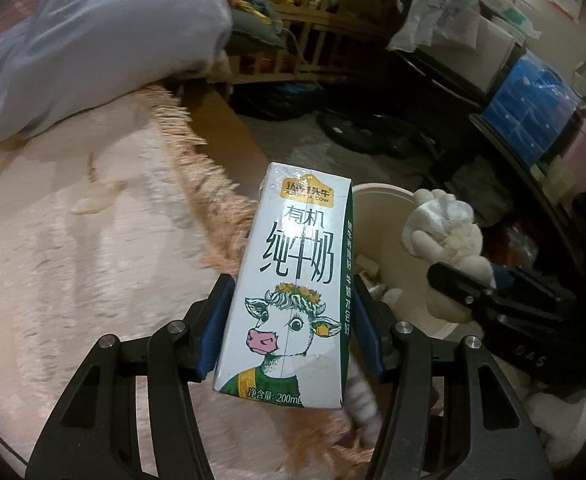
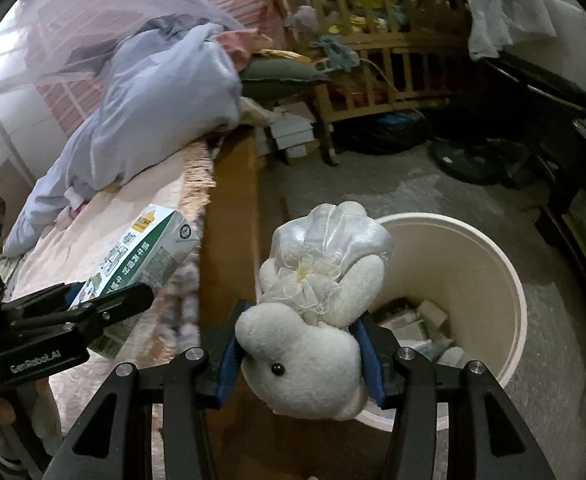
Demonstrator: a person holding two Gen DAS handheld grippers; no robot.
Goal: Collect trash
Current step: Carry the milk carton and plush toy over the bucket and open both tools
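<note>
A white-and-green milk carton printed with a cartoon cow, a white plush toy, a cream bin.

Your left gripper is clamped on the upright milk carton over the fringed bedspread edge, with the cream bin just behind and the right gripper holding a white plush toy beside it.
</note>
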